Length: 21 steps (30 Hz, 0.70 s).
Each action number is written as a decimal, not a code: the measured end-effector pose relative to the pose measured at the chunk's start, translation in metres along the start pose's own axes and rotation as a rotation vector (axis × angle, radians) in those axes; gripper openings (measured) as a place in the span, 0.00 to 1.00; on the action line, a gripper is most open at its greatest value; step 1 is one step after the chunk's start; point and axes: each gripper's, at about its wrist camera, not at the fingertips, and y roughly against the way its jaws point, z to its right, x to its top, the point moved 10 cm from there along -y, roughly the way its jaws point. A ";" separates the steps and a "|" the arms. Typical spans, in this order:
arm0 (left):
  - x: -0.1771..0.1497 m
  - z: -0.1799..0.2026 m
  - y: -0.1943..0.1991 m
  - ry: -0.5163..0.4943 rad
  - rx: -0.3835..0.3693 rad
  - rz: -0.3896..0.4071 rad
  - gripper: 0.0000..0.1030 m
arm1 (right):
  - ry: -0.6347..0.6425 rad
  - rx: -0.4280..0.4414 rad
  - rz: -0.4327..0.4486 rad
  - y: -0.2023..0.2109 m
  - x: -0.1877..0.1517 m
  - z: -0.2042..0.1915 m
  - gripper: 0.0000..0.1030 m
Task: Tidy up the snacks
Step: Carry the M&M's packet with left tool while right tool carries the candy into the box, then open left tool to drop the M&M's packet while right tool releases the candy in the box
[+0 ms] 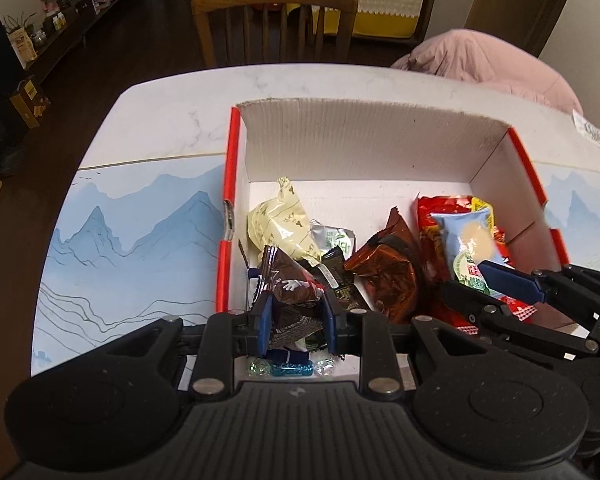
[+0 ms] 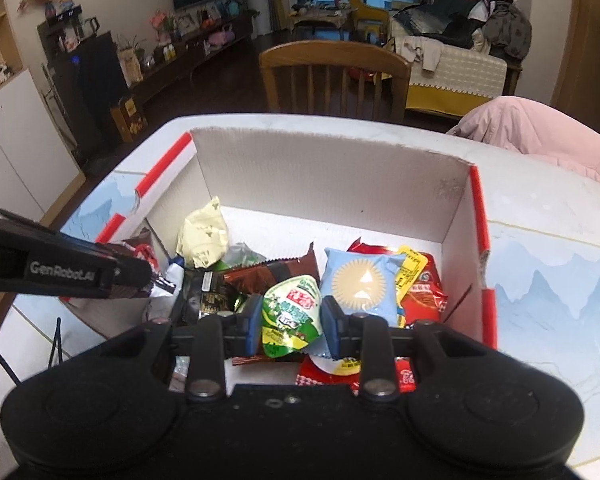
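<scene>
The box (image 1: 340, 148) sits on the surface (image 1: 160, 120), snack packets (image 1: 392, 280) piled inside; a chair (image 1: 274, 12) stands behind the surface.

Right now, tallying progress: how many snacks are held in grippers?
2: a brown packet in the left gripper, a green-lidded cup in the right gripper, both over the box.

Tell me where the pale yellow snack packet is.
Left wrist view: the pale yellow packet lies inside the cardboard box, near its left wall, just beyond the brown packet in the left gripper.
</scene>
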 end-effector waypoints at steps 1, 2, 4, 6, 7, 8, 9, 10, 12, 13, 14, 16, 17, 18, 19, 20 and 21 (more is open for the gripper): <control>0.000 0.001 -0.003 -0.004 0.003 -0.006 0.24 | 0.006 0.001 -0.007 -0.003 -0.001 -0.001 0.28; 0.000 0.001 -0.006 -0.008 0.007 -0.011 0.24 | 0.012 0.001 -0.013 -0.006 -0.001 -0.001 0.28; 0.000 0.002 -0.013 -0.016 0.010 -0.026 0.24 | 0.028 0.001 -0.027 -0.010 -0.002 -0.004 0.28; -0.002 0.002 -0.020 -0.025 0.018 -0.041 0.24 | 0.048 -0.003 -0.037 -0.016 -0.003 -0.006 0.29; -0.002 0.002 -0.022 -0.029 0.022 -0.048 0.24 | 0.058 -0.005 -0.041 -0.018 -0.003 -0.007 0.29; -0.003 0.002 -0.025 -0.031 0.025 -0.053 0.24 | 0.066 -0.006 -0.044 -0.019 -0.004 -0.009 0.29; -0.003 0.002 -0.027 -0.033 0.025 -0.056 0.24 | 0.072 -0.006 -0.046 -0.021 -0.004 -0.010 0.29; -0.004 0.002 -0.028 -0.036 0.025 -0.057 0.24 | 0.076 -0.008 -0.049 -0.022 -0.004 -0.011 0.29; -0.004 0.002 -0.029 -0.039 0.025 -0.058 0.24 | 0.086 -0.015 -0.049 -0.024 -0.004 -0.012 0.28; -0.004 0.002 -0.030 -0.040 0.024 -0.059 0.25 | 0.091 -0.018 -0.052 -0.025 -0.004 -0.012 0.29; -0.004 0.002 -0.030 -0.039 0.024 -0.058 0.25 | 0.094 -0.021 -0.055 -0.025 -0.004 -0.012 0.29; -0.004 0.001 -0.029 -0.035 0.023 -0.055 0.25 | 0.091 -0.023 -0.057 -0.026 -0.004 -0.012 0.29; -0.004 0.000 -0.028 -0.033 0.021 -0.052 0.25 | 0.089 -0.023 -0.059 -0.026 -0.004 -0.012 0.29; -0.004 0.000 -0.026 -0.032 0.020 -0.050 0.25 | 0.087 -0.023 -0.059 -0.026 -0.004 -0.011 0.29; -0.005 -0.002 -0.025 -0.030 0.023 -0.049 0.25 | 0.084 -0.025 -0.057 -0.024 -0.004 -0.011 0.30; -0.006 -0.004 -0.023 -0.027 0.026 -0.049 0.25 | 0.080 -0.024 -0.053 -0.022 -0.004 -0.011 0.31; -0.007 -0.005 -0.022 -0.023 0.023 -0.049 0.25 | 0.075 -0.021 -0.048 -0.020 -0.005 -0.010 0.31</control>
